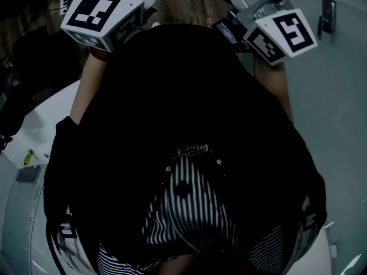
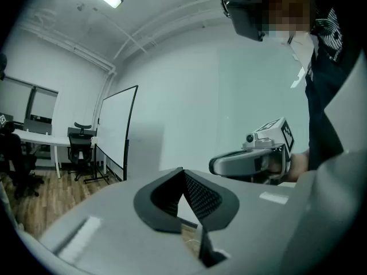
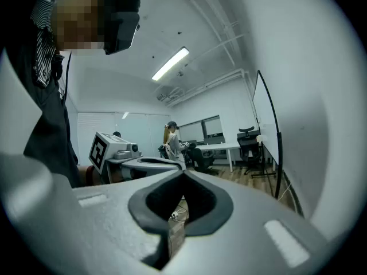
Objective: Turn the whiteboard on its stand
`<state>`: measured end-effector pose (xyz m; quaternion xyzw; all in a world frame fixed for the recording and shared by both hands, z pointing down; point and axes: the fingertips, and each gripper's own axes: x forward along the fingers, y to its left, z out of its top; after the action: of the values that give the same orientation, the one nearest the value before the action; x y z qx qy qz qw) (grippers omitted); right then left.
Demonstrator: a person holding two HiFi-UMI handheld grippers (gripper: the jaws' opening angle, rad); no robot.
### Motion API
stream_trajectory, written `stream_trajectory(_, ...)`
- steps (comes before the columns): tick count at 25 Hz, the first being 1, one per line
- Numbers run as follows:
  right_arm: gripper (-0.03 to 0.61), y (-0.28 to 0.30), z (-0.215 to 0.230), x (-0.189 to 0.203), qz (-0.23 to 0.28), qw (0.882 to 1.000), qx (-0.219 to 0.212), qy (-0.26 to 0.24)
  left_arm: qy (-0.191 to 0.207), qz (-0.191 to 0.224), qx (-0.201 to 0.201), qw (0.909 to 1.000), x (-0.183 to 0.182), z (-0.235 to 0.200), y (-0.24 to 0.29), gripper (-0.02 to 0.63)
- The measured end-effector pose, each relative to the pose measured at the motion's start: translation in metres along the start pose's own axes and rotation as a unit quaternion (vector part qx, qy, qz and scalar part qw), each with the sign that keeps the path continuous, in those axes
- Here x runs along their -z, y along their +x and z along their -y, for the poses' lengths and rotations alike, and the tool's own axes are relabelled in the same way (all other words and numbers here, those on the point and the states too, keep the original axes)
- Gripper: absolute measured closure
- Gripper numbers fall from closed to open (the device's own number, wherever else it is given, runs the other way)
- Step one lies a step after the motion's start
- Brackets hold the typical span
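Note:
The whiteboard (image 2: 117, 129) stands upright on its wheeled stand across the room, at the left of the left gripper view. The right gripper view catches its black-framed edge (image 3: 269, 133) at the right. My left gripper (image 2: 183, 173) is shut with nothing between its jaws. My right gripper (image 3: 183, 173) is shut and empty too. Both are held up in the air, well away from the board. Each gripper shows in the other's view: the right one (image 2: 252, 159) and the left one (image 3: 123, 153). The head view shows only their marker cubes (image 1: 103, 13) (image 1: 284, 34) above the person's dark top.
A black office chair (image 2: 79, 148) and a white desk (image 2: 40, 137) stand left of the board on the wooden floor. A person (image 3: 171, 139) stands by desks with monitors farther back. A pale rounded table (image 1: 338, 96) lies close on my right.

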<state>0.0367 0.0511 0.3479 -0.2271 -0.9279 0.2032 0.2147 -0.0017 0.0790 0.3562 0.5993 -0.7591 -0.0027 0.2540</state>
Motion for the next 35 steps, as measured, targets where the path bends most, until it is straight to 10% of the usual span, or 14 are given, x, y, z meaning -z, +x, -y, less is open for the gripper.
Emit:
stream_trajectory(20, 0.578, -0.002, 0.008, -0.005, -0.023, 0.999, -0.021, 0.037, -0.029, -0.001, -0.013, 0.9995, -0.005, 0.003, 0.001, 0.62)
stream_trajectory(25, 0.578, -0.03, 0.041, 0.01, -0.047, 0.998, 0.006, -0.042, -0.011, -0.009, 0.004, 0.9999, 0.007, 0.032, 0.018, 0.618)
stream_trajectory(35, 0.578, -0.002, 0.038, 0.0, -0.002, 1.0, -0.012, 0.015, -0.017, 0.001, 0.005, 0.9998, 0.013, 0.004, 0.011, 0.618)
